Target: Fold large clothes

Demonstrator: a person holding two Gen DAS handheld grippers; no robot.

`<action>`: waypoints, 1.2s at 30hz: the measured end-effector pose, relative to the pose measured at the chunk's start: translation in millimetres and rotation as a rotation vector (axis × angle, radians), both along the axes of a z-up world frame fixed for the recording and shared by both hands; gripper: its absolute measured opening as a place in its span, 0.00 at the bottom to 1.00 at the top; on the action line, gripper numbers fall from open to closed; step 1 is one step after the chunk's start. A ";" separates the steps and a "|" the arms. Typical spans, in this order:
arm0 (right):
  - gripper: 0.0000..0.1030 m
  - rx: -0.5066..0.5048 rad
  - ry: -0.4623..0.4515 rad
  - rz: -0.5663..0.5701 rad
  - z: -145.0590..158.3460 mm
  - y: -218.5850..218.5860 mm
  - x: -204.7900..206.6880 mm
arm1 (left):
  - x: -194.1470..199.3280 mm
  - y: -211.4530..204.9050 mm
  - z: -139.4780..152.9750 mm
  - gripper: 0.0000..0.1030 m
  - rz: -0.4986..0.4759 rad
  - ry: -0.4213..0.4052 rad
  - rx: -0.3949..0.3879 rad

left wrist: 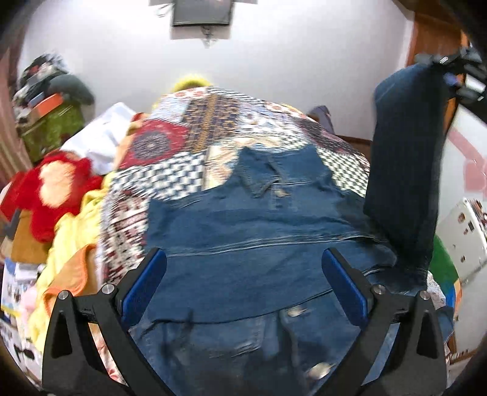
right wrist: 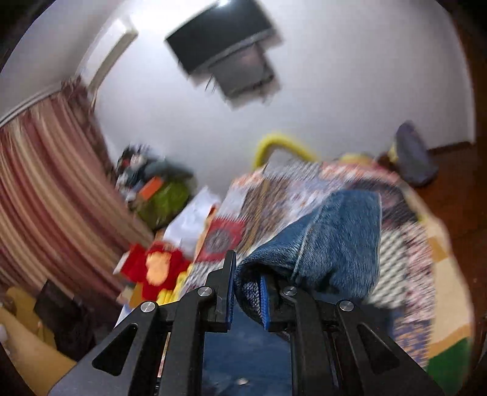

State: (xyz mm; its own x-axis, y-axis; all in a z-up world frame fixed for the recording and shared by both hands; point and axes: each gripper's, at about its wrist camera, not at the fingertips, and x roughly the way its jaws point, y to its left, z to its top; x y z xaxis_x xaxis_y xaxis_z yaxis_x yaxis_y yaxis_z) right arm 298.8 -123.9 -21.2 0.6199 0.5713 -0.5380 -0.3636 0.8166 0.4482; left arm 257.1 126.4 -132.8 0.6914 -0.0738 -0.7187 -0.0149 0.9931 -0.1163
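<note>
A small bedroom with white walls, a dark screen (left wrist: 201, 12) mounted high, and a striped curtain (right wrist: 45, 189) on one side; the work surface is a bed under a patchwork quilt (left wrist: 194, 137) of checks and medallions, with a red plush toy (left wrist: 54, 189) and yellow cloth (left wrist: 76, 231) heaped at its left edge. On the quilt lies the pair of jeans (left wrist: 249, 219), heavy blue denim with pale worn seams and a stitched pocket, spread flat and reaching from right under the left gripper (left wrist: 243, 274) out across the bed. The left gripper hangs over that flat part with its 2 blue-padded jaws spread wide and nothing between them. The right gripper (right wrist: 246, 292) is pressed together on a thick fold of denim, the coarse weave bunched between its pads. Seen from the left wrist camera, that lifted leg (left wrist: 404, 170) rises as a dark, stiff panel at the right edge of the garment, its long axis running up from the bed to the right gripper. I judge the coming move to be carrying this leg leftwards over the flat half, so the right hand does the work, while the left is nearer the flat denim to steady it; blur softens the fine detail
</note>
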 end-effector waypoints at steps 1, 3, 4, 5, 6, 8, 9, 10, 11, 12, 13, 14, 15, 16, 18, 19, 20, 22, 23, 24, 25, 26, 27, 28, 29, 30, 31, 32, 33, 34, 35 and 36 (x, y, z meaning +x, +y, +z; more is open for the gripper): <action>0.11 -0.003 0.030 0.024 -12.5 17.8 4.8 | -3.6 5.6 -0.5 1.00 0.011 0.002 -0.004; 0.11 -0.002 0.115 0.081 -49.2 57.9 15.3 | -13.2 22.1 -4.9 1.00 0.043 0.012 -0.009; 0.11 -0.007 0.152 0.105 -66.3 73.0 17.8 | -18.9 31.2 -8.5 1.00 0.066 0.024 0.000; 0.11 -0.021 0.189 0.128 -84.1 89.4 18.8 | -22.7 36.5 -11.1 1.00 0.077 0.032 0.006; 0.11 -0.044 0.233 0.154 -106.9 110.9 19.2 | -28.0 43.7 -15.1 1.00 0.095 0.043 0.012; 0.11 -0.116 0.306 0.229 -151.9 147.6 13.0 | -37.0 55.4 -23.1 1.00 0.127 0.067 0.001; 0.11 -0.152 0.332 0.247 -172.8 159.7 10.4 | -41.3 61.2 -26.9 1.00 0.137 0.075 -0.010; 0.11 -0.186 0.361 0.257 -194.2 166.4 5.7 | -47.9 67.3 -32.2 1.00 0.150 0.085 -0.024; 0.11 -0.215 0.399 0.271 -214.5 176.4 3.6 | -52.9 71.5 -35.9 1.00 0.159 0.092 -0.030; 0.11 -0.234 0.471 0.290 -239.8 187.3 0.6 | -57.8 75.4 -39.7 1.00 0.167 0.099 -0.032; 0.11 -0.241 0.527 0.303 -257.2 192.5 -0.6 | -63.7 79.8 -45.4 1.00 0.182 0.110 -0.028; 0.11 -0.250 0.575 0.315 -271.3 195.8 -3.2 | -66.8 82.3 -50.2 1.00 0.193 0.121 -0.024; 0.11 -0.281 0.610 0.329 -282.7 199.5 -7.1 | -68.9 85.3 -54.7 1.00 0.200 0.134 -0.023; 0.11 -0.305 0.626 0.350 -287.8 202.5 -9.6 | -70.6 88.0 -58.0 1.00 0.204 0.142 -0.024; 0.12 -0.361 0.678 0.402 -294.4 208.6 -16.2 | -71.6 90.3 -66.9 1.00 0.211 0.165 -0.029; 0.12 -0.384 0.692 0.416 -293.8 210.4 -18.7 | -69.6 90.6 -71.8 1.00 0.215 0.180 -0.031; 0.12 -0.398 0.700 0.434 -290.5 210.6 -21.8 | -68.0 90.1 -74.5 1.00 0.217 0.190 -0.032; 0.12 -0.413 0.687 0.473 -279.2 209.1 -28.2 | -65.7 87.5 -76.0 1.00 0.210 0.192 -0.042; 0.12 -0.417 0.681 0.487 -273.7 206.1 -32.4 | -63.8 85.1 -75.4 1.00 0.202 0.188 -0.049; 0.12 -0.419 0.678 0.505 -266.0 202.3 -36.7 | -62.2 82.3 -74.2 1.00 0.196 0.184 -0.051; 0.12 -0.414 0.670 0.515 -259.8 197.9 -40.0 | -58.9 77.3 -72.2 1.00 0.184 0.176 -0.051; 0.12 -0.410 0.657 0.523 -250.3 192.9 -41.5 | -56.5 73.5 -71.2 1.00 0.176 0.173 -0.050; 0.12 -0.406 0.632 0.526 -239.7 183.8 -43.7 | -52.9 69.5 -70.1 1.00 0.166 0.172 -0.051; 0.12 -0.400 0.610 0.522 -231.3 175.7 -45.8 | -47.9 63.8 -69.7 1.00 0.149 0.170 -0.059; 0.12 -0.395 0.586 0.513 -222.2 166.9 -46.2 | -44.0 60.5 -70.4 1.00 0.137 0.173 -0.066; 0.12 -0.386 0.551 0.485 -210.0 151.2 -45.8 | -40.1 56.9 -71.6 1.00 0.126 0.179 -0.074; 0.12 -0.377 0.530 0.465 -201.8 139.9 -45.6 | -35.9 52.6 -74.1 1.00 0.115 0.188 -0.083; 0.12 -0.367 0.507 0.440 -193.2 125.7 -43.9 | -29.9 47.9 -78.2 1.00 0.103 0.205 -0.104; 0.12 -0.359 0.480 0.404 -184.1 109.9 -42.6 | -25.7 45.0 -81.8 1.00 0.094 0.219 -0.131; 0.12 -0.355 0.460 0.374 -176.6 94.3 -41.6 | -21.9 43.9 -84.3 1.00 0.090 0.230 -0.156; 0.12 -0.354 0.439 0.340 -170.9 78.9 -39.3 | -17.4 42.7 -89.4 1.00 0.085 0.250 -0.208; 0.12 -0.361 0.412 0.292 -164.4 59.4 -37.9 | -13.4 43.0 -95.2 1.00 0.090 0.275 -0.270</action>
State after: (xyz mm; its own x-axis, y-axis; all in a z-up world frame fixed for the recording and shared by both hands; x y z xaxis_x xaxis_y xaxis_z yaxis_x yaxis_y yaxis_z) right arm 260.8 -64.6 -185.6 0.1657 0.4231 -0.8908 -0.4514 0.8356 0.3129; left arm 243.7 169.4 -228.0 0.4879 -0.2335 -0.8411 -0.1672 0.9207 -0.3526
